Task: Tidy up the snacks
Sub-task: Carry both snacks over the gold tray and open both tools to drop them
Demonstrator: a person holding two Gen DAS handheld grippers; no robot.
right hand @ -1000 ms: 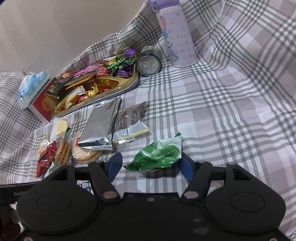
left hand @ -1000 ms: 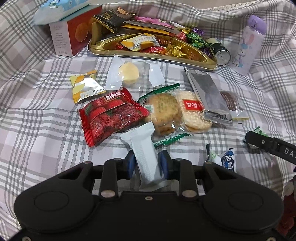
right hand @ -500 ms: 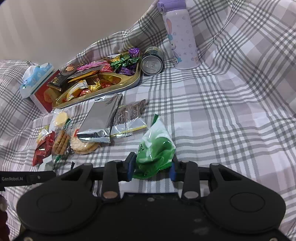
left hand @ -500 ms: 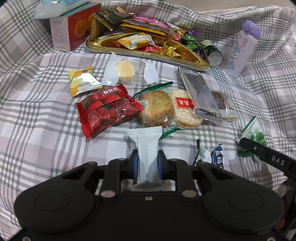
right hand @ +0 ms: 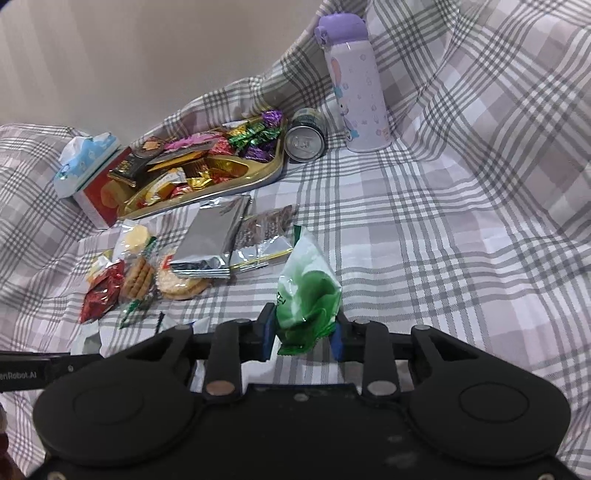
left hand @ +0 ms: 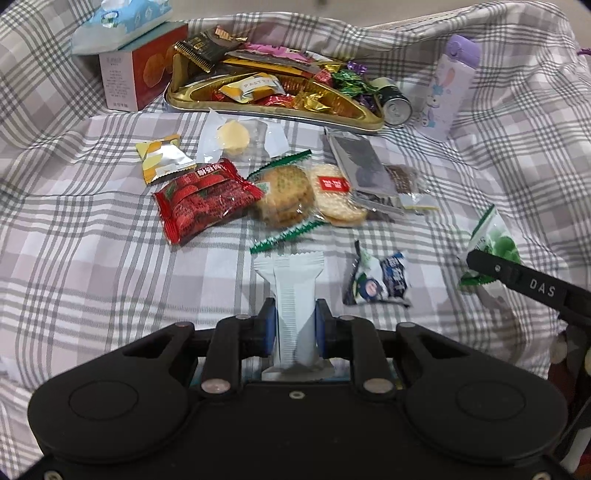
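Left claw (left hand: 294, 328): clamped on the white wrapped bar (left hand: 291, 295), which stands up between the blue pads with its crimped end pointing away from the camera.

Right claw (right hand: 302, 332): jaws closing on the green snack packet (right hand: 306, 291); the packet sits upright between the pads, crumpled at its lower end. In the left wrist view the same packet shows at the far right, behind a black finger marked "DAS".

Loose snacks: spread on the plaid cloth (left hand: 92, 236) — a red packet (left hand: 207, 199) printed with berries, two round-cracker packs (left hand: 306, 192) side by side just to its right, a silver foil pouch (left hand: 364, 170) lying partly over a clear pack of dark biscuits (left hand: 406, 177), a small yellow-and-silver sachet (left hand: 162, 158), a clear wrapper holding a pale round cake (left hand: 232, 134), and a small blue-and-white packet (left hand: 380, 282) just right of the held bar.

Gold tray (left hand: 258, 107): at the far side of the cloth, already heaped with foil-wrapped sweets and flat packets — a dark wafer pack leans over its left end.

Box (left hand: 136, 74): red and white, touching the tray's left end, with a blue tissue pack (left hand: 122, 22) on top.

Can (left hand: 395, 101): lying on its side at the tray's right end.

Bottle (right hand: 354, 85): pale purple with a cartoon figure, upright beside the can.
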